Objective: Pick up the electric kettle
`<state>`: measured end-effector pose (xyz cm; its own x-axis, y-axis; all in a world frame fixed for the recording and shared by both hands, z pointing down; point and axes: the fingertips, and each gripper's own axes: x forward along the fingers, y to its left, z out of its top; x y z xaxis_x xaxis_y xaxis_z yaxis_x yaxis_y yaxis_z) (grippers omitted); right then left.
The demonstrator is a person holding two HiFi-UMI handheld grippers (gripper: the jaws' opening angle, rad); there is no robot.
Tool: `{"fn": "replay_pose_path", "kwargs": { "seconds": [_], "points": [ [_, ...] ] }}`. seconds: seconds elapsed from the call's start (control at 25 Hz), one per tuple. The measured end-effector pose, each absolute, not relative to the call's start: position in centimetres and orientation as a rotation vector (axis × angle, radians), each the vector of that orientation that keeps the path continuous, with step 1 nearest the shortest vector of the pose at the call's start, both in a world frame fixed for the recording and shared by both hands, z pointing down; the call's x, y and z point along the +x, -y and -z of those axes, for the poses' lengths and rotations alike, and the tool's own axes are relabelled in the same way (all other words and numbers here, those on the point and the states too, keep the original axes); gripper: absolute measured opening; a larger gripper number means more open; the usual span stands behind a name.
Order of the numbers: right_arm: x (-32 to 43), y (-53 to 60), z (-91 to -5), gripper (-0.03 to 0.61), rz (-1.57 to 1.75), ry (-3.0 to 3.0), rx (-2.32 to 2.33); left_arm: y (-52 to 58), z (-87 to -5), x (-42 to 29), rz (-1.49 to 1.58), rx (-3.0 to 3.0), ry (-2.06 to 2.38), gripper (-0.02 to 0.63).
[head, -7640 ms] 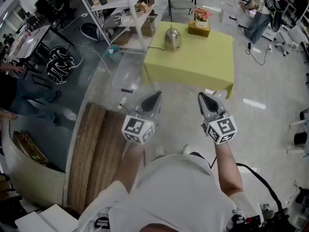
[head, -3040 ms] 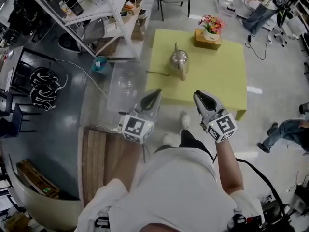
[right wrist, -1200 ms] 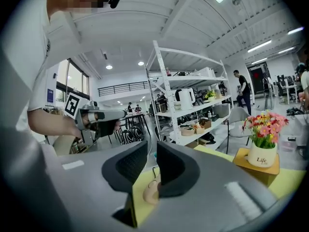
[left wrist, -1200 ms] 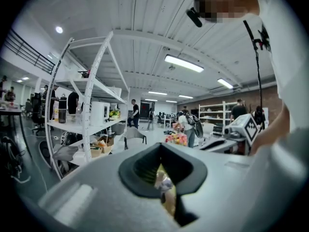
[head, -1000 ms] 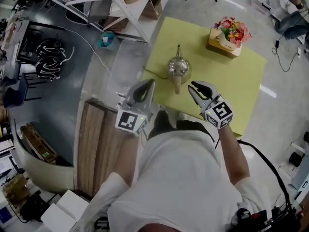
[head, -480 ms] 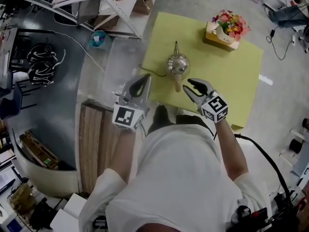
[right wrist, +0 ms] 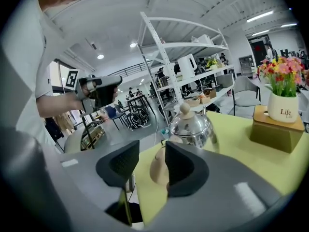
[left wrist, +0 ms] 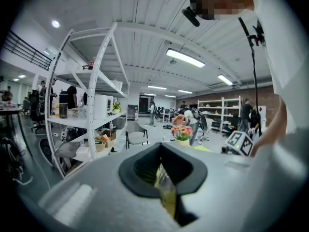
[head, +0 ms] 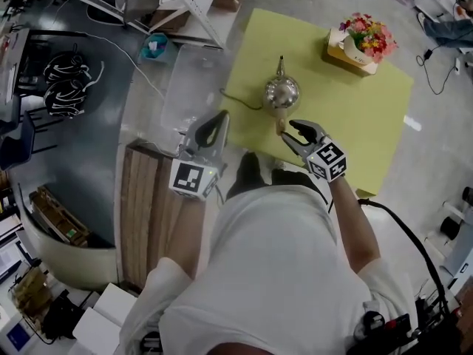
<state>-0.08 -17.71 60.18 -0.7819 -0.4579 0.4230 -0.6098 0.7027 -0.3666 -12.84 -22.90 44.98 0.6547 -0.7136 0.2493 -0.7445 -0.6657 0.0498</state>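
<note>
Plainly, flower pot [right wrist: 282, 111] reads "Life", near steel kettle [right wrist: 191, 125].

Your head camera looks steeply down on the kettle [head: 281, 93]. The camera on the right tool [right wrist: 150, 153] faces it closely from your side. All three views share the flowers [head: 367, 34] beyond it.

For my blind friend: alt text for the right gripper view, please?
The right gripper, jaws open and just widened, frames the wooden handle of a steel electric kettle close ahead, gripping nothing; the kettle stands on a yellow-green table.
</note>
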Motion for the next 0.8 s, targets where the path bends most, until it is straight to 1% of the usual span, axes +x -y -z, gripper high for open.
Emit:
{"fn": "replay_pose_path", "kwargs": {
  "seconds": [0.16,0.8],
  "points": [
    [-0.4,17.9,-61.5,0.195,-0.748,2.591,0.836,22.9,-44.9,-13.8,-0.314,2.701,1.239,0.003],
    [-1.3,18.0,-66.0,0.206,-0.872,2.524,0.825,22.7,-45.4,-15.4,-0.3,2.663,1.288,0.003]
  ]
}}
